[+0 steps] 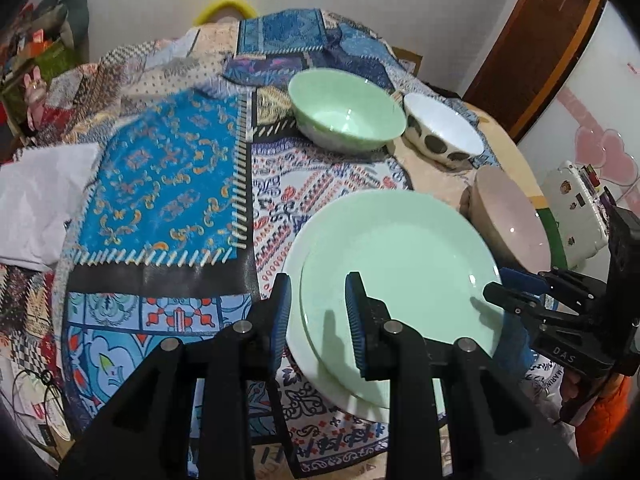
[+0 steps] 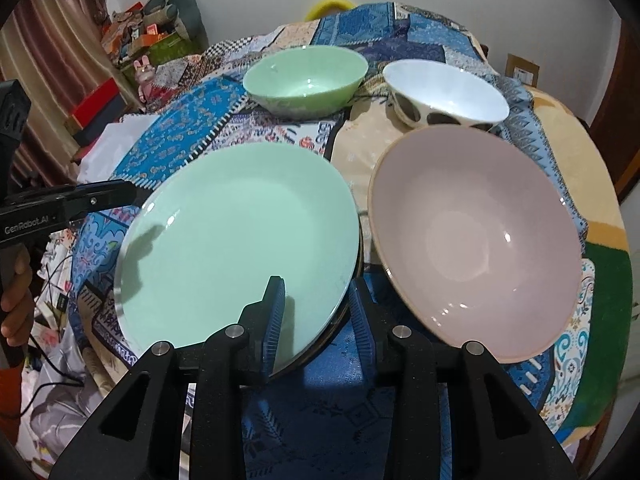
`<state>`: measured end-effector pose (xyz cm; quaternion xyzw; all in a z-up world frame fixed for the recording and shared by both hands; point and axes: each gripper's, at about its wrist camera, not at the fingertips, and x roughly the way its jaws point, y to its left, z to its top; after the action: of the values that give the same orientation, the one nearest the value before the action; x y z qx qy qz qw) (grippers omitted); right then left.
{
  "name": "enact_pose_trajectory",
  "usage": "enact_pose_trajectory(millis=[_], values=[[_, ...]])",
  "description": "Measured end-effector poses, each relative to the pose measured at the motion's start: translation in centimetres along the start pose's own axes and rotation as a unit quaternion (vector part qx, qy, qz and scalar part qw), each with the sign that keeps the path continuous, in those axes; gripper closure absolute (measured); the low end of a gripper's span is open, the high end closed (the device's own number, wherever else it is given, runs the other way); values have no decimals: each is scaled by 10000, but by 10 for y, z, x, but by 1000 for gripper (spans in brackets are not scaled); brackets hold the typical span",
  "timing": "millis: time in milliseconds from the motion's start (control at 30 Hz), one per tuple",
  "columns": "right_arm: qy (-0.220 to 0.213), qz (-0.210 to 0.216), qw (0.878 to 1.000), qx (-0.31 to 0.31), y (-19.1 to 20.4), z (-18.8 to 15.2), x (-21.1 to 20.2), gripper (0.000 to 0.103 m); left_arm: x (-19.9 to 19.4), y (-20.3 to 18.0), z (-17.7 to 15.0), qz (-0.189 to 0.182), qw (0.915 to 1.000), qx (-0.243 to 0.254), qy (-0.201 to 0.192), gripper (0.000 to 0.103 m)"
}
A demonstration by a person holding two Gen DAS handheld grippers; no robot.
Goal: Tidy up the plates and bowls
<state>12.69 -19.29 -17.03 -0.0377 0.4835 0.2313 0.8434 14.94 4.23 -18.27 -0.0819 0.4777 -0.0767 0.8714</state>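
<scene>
Right wrist view: the right hand-held gripper [image 2: 318, 320] stands released, its fingers straddling the near rim of the green plate [image 2: 240, 240] on the bench [image 2: 568, 152], apparently to lift it; the left hand-held gripper [image 1: 320, 316], also released, flanks the opposite rim; 3 bowls wait beyond

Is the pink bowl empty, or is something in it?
Empty: the pink bowl shows a bare, glossy inside all the way down in the right wrist view.

A lived-in home: patchwork tablecloth [image 1: 168, 184], cluttered shelf of boxes [image 2: 132, 40], wooden door [image 1: 536, 44].
</scene>
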Motion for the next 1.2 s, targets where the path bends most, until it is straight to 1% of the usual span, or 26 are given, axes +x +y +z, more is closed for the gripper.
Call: enact_pose_trajectory(millis=[200, 267, 333, 400, 467, 533, 567, 633, 700, 767, 833, 933, 1200], values=[[-449, 29, 9989, -111, 3, 10, -28, 71, -21, -17, 8, -6, 9996, 51, -264, 76], [-627, 35, 9980, -82, 0, 14, -39, 70, -28, -25, 11, 48, 9993, 114, -354, 72], [-780, 11, 9969, -38, -5, 16, -47, 67, -33, -34, 13, 110, 9986, 220, -473, 63], [-902, -38, 9959, 2, -12, 16, -55, 65, -38, -44, 16, 153, 9975, 342, -592, 58], [-1038, -139, 9945, 62, -20, 17, -63, 63, -41, -56, 19, 121, 9968, 433, -661, 53], [-1150, -254, 9930, 133, -28, 17, -70, 59, -41, -64, 22, 73, 9964, 464, -707, 46], [-1198, -312, 9922, 172, -33, 16, -73, 58, -41, -68, 24, 60, 9961, 481, -736, 45], [-1270, -418, 9907, 242, -41, 15, -79, 55, -40, -79, 28, 51, 9954, 542, -788, 36], [-1318, -513, 9895, 315, -51, 13, -83, 54, -36, -90, 32, 42, 9948, 608, -819, 33], [-1344, -624, 9881, 406, -64, 10, -86, 54, -29, -102, 36, 28, 9945, 713, -769, 33], [-1350, -717, 9870, 495, -76, 9, -87, 51, -21, -112, 38, 9, 9943, 810, -690, 32], [-1320, -803, 9858, 662, -93, 5, -85, 50, -3, -129, 42, -31, 9944, 924, -512, 32], [-1083, -741, 9863, 996, -127, -5, -64, 50, 50, -156, 48, -56, 9938, 1111, -28, 32]])
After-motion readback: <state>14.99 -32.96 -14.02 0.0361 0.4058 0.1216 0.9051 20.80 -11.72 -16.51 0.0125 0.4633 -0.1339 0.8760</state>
